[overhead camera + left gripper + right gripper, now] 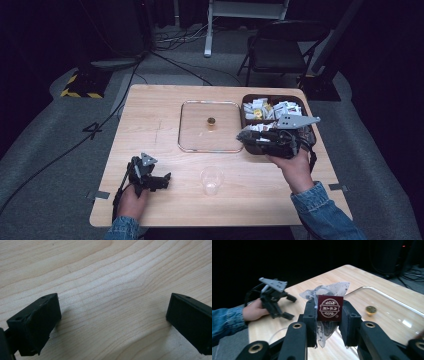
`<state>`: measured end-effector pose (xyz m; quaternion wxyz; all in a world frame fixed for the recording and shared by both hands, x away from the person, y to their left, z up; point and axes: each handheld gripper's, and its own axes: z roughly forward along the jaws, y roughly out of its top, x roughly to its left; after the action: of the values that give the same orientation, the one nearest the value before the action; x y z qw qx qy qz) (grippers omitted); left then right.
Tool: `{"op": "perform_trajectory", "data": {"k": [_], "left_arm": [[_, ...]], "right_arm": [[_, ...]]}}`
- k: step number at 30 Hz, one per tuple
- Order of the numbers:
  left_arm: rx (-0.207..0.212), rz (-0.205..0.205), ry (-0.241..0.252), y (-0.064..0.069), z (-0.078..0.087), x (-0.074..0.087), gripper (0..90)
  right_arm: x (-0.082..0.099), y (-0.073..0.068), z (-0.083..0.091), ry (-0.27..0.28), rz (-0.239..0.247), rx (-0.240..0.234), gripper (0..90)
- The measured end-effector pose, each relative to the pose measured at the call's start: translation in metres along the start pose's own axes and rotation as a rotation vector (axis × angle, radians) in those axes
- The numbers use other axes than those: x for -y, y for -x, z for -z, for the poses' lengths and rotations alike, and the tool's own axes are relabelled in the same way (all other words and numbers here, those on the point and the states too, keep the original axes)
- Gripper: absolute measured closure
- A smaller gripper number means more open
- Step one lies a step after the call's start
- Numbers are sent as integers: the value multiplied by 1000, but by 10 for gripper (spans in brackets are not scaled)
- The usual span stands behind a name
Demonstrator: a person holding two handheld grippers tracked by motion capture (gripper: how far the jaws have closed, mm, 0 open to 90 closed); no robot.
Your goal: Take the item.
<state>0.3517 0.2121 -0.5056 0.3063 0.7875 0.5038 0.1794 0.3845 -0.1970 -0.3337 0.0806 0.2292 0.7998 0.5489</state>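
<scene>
Tea bag [325, 312] bottom hidden between claw jaws, box [278, 124] packets too small to read

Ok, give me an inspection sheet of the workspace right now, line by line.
Surface: light wooden table, bare grain under the left gripper.
Job's things: tea bag with a dark red tag; clear plastic cup near the front edge; dark box of sachets at the right.
Clutter: glass lid with a gold knob, lying flat mid-table.
Grippers: left open, low over the table; right gripper shut on the tea bag.
Cables: black cable across the floor.
Surroundings: folding chair, dark room.
</scene>
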Motion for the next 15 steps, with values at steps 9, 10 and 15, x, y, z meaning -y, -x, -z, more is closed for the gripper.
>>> {"op": "perform_trajectory", "data": {"k": [9, 10, 15], "left_arm": [[1, 0, 2, 0, -1, -1, 0], [0, 0, 0, 0, -1, -1, 0], [0, 0, 1, 0, -1, -1, 0]], "right_arm": [[1, -26, -12, -1, 1, -74, 699], [2, -29, -14, 1, -1, -77, 699], [8, -36, -20, 8, 0, -78, 698]]}}
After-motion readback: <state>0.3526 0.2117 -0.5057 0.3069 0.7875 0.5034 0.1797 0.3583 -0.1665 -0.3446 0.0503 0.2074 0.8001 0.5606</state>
